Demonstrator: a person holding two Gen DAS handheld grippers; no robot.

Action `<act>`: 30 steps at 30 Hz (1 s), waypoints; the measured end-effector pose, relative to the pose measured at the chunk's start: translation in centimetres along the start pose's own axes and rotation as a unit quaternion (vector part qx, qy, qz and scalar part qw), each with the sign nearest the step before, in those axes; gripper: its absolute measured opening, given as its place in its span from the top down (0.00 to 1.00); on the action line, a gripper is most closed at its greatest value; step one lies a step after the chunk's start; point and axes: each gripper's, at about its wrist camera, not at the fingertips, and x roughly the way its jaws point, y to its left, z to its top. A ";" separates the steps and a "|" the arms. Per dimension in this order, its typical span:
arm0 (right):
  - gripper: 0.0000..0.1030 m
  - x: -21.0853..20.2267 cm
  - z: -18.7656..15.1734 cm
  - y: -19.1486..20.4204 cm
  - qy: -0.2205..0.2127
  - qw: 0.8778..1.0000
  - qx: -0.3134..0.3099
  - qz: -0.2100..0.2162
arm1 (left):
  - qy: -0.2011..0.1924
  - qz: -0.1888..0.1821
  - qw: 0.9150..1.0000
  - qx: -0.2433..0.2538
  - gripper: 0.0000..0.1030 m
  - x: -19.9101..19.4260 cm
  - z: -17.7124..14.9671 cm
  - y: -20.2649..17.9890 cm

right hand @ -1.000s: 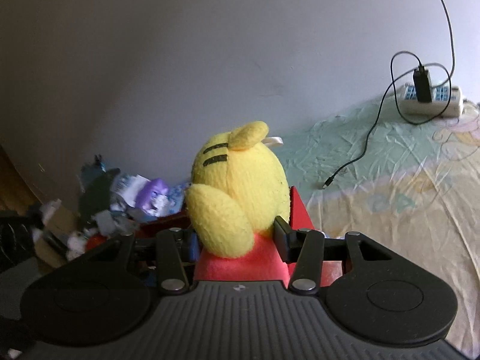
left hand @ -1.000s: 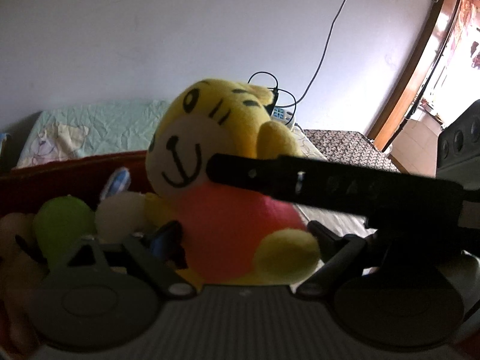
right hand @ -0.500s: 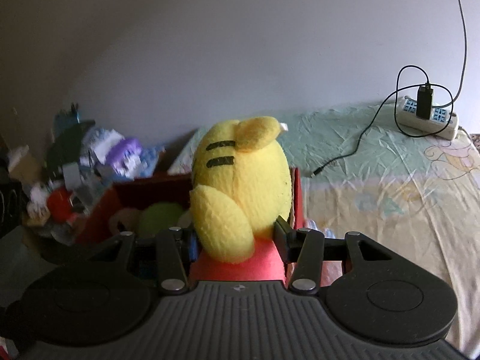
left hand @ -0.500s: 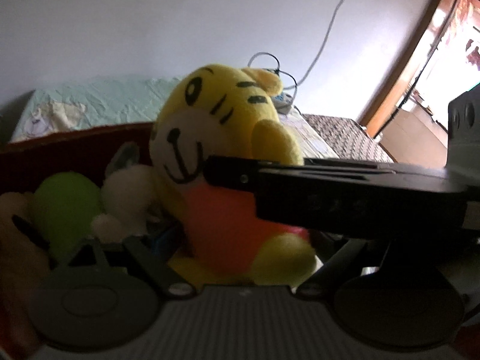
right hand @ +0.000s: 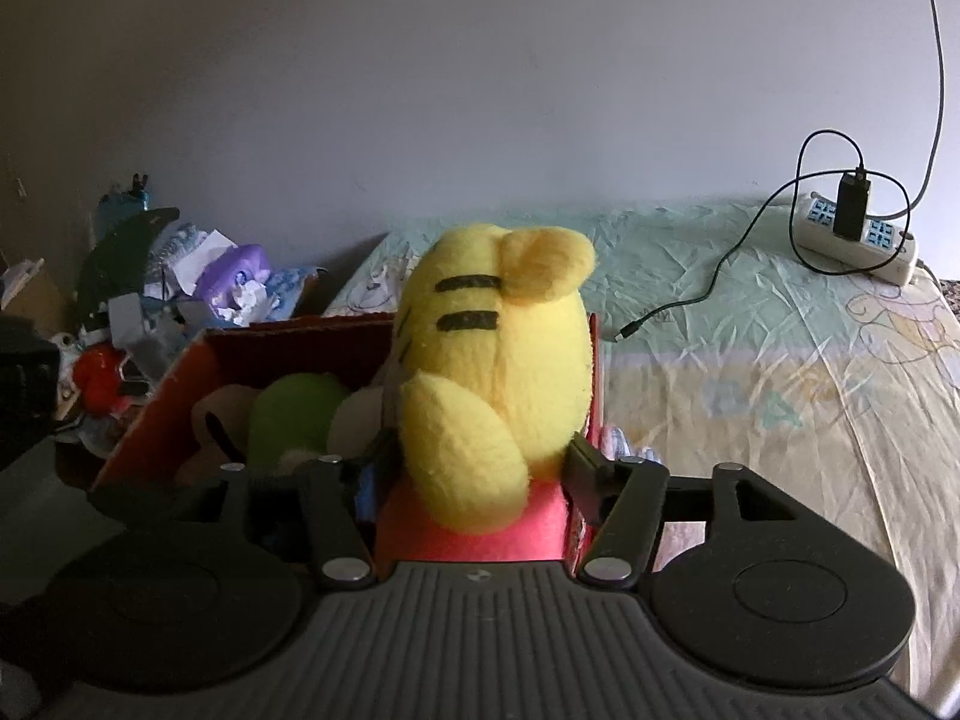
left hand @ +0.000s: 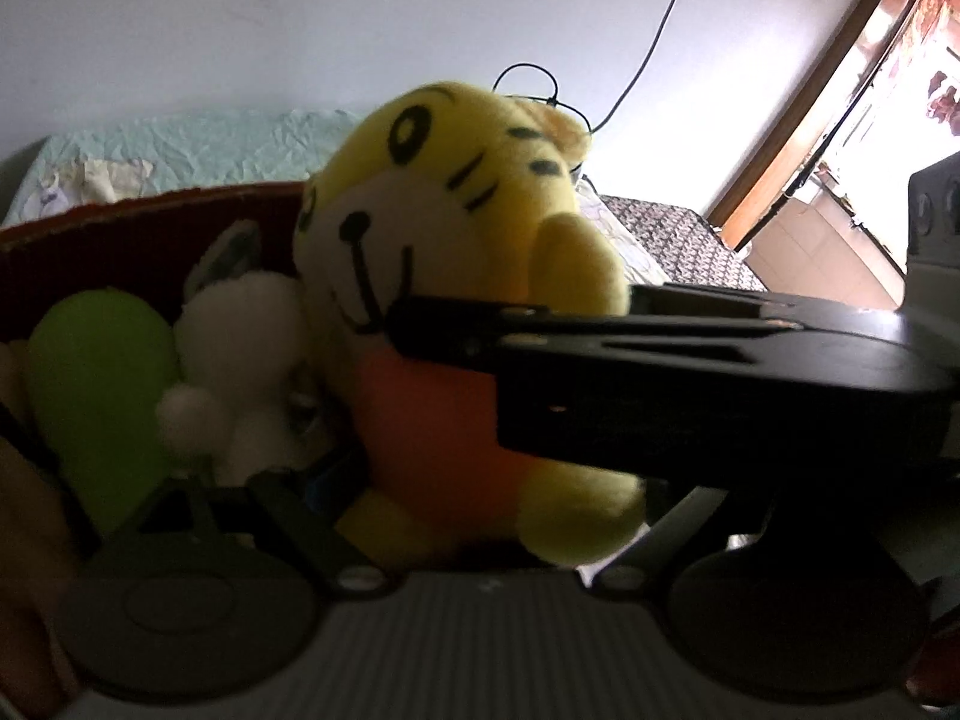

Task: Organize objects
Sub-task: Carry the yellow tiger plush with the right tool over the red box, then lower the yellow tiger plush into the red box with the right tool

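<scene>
The soft plush tiger toy (right hand: 498, 372) is bright yellow with short black stripes on its head, a white muzzle with a black stitched smile (left hand: 372, 276), and a coral-pink body. It sits at the red-walled cardboard box (right hand: 180, 384), whose inside looks dark maroon. Beside it lie a lime-green round plush (left hand: 96, 372) and a fluffy white plush (left hand: 240, 348). The crumpled bed sheet (right hand: 780, 372) is pale mint green fading to cream, with faint cartoon prints. On it rests a white power strip (right hand: 864, 240) with blue sockets and a black cable (right hand: 720, 276). The claw (right hand: 480, 474) parts are matte black.
</scene>
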 end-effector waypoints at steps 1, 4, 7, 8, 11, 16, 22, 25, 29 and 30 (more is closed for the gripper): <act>0.38 -0.2 0.1 0.0 -0.002 1.000 0.000 -0.001 | -0.001 0.000 1.000 0.001 0.11 0.0 0.0 -0.1; 0.37 -1.0 0.4 -0.5 -0.008 1.000 0.015 0.006 | -0.003 -0.001 1.000 0.006 0.10 -0.2 0.0 -0.3; 0.37 -1.9 0.9 -1.1 -0.033 0.999 0.039 0.015 | -0.006 -0.001 1.000 0.008 0.11 -0.7 -0.1 -0.6; 0.37 -2.4 1.2 -1.3 -0.048 0.998 0.046 0.020 | -0.009 -0.002 1.000 0.008 0.11 -0.9 -0.2 -0.6; 0.37 -3.3 2.2 -1.4 -0.097 0.993 0.055 0.028 | -0.021 -0.003 1.000 0.010 0.12 -1.9 -0.2 -0.8; 0.37 -1.6 4.4 -1.4 -0.127 0.991 0.031 0.012 | -0.034 -0.001 0.999 0.012 0.12 -2.7 0.0 -0.9; 0.50 1.0 4.6 -1.4 -0.086 0.996 0.019 0.020 | -0.041 0.010 0.999 0.029 0.12 -2.7 0.2 -1.6; 0.53 0.5 4.3 -0.3 -0.077 0.997 -0.021 0.008 | -0.036 0.001 0.999 0.028 0.11 -2.2 0.4 -1.3; 0.55 -0.3 3.8 0.1 -0.046 0.998 -0.036 -0.002 | -0.025 -0.029 0.999 0.030 0.10 -2.1 0.4 -1.4; 0.55 -0.4 3.8 0.1 -0.041 0.998 -0.041 -0.010 | -0.023 -0.034 0.999 0.035 0.10 -2.0 0.3 -1.7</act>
